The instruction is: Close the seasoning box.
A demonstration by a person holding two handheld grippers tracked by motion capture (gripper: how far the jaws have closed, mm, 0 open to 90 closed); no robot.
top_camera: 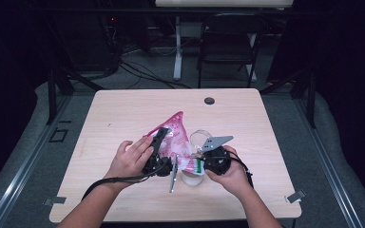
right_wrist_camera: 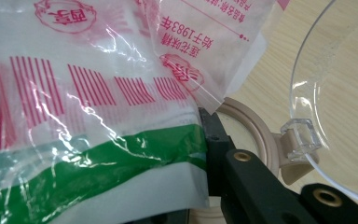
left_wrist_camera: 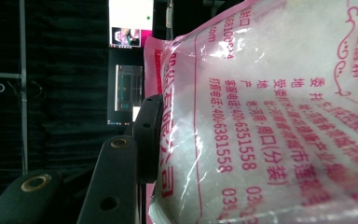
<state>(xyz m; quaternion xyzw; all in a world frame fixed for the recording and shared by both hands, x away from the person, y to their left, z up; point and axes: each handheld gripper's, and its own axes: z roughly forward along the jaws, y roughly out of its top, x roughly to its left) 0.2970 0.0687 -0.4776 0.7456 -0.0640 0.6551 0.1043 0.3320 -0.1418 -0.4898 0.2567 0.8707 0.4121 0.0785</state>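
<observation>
A clear and pink bag (top_camera: 173,137) of white grains is held up over the wooden table (top_camera: 123,109) between both grippers. My left gripper (top_camera: 163,137) is shut on the bag's left side; one black finger (left_wrist_camera: 148,126) presses on the printed film (left_wrist_camera: 270,116), and the other is hidden behind it. My right gripper (top_camera: 200,159) is shut on the bag's green and white bottom edge (right_wrist_camera: 98,158), with one black finger (right_wrist_camera: 214,140) showing beside it. Under the bag stands a jar with a beige rim (right_wrist_camera: 256,126) and its clear lid (right_wrist_camera: 326,93) flipped open.
A slim metal piece (top_camera: 173,173) lies on the table between the hands, beside the jar (top_camera: 192,178). A round cable hole (top_camera: 209,100) sits near the far edge. A dark chair (top_camera: 228,42) stands beyond the table.
</observation>
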